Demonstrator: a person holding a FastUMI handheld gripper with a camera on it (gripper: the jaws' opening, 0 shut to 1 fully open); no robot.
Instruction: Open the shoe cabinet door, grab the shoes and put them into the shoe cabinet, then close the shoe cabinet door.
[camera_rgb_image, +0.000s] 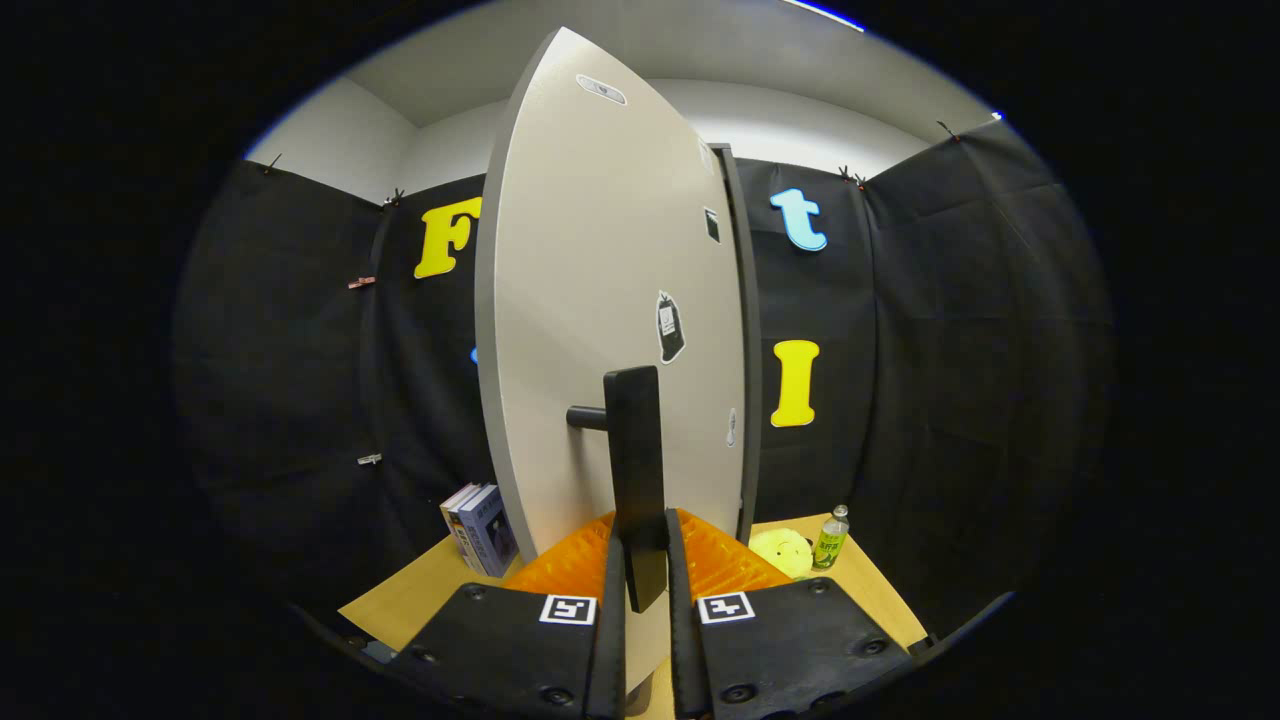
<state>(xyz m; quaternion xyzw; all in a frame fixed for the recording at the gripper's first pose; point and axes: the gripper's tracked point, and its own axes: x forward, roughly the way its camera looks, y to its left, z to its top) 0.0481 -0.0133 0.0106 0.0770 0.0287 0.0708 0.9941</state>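
I've got my tongs (645, 560) clamped on the door handle (636, 470), both fingers pressing the bar's lower end between them. The shoe cabinet door (610, 300) stands edge-on just ahead, partly swung. So I'm in a door step, opening or closing; I can't say which, as the shoes aren't visible. Books (480, 527), a plush (783, 551) and a bottle (831, 537) sit on the table (420, 590). Next: a steady arc around the hinge, grip firm so the handle doesn't slip.

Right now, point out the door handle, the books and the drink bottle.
door handle (636, 470), gripper view, on its upright bar between the tongs' fingers.
books (482, 528), gripper view, on the front cover.
drink bottle (830, 541), gripper view, on its label.
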